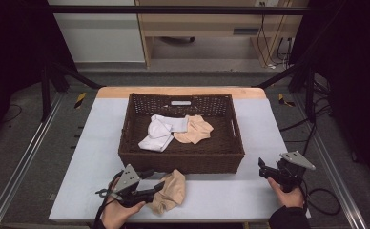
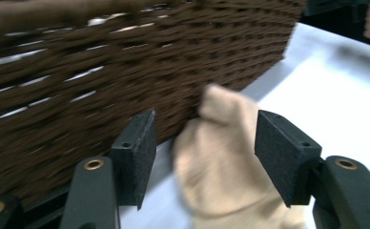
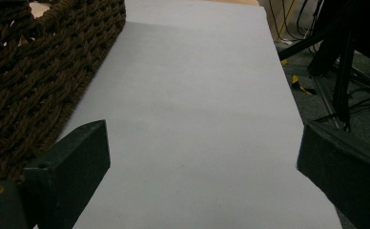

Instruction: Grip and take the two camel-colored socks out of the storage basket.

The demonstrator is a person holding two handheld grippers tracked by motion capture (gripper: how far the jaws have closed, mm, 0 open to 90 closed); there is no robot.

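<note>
Beige sock (image 1: 170, 191) lies crumpled on the grey table (image 1: 231, 193), lower centre of the high view, just in front of the brown wicker basket (image 1: 181, 160). Left gripper (image 1: 160, 186), lower left, has its jaws spread wide; in the left gripper view the sock (image 2: 219, 162) sits between the pads (image 2: 138, 157), which do not press it. Right gripper (image 1: 261, 168), lower right, is open over bare table. Basket holds a white garment (image 1: 160, 132) and another beige piece (image 1: 194, 129).

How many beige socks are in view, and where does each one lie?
2. One beige sock lies on the table in front of the basket, between the left gripper's open jaws. The other lies inside the basket beside the white socks, which may hide more.
</note>
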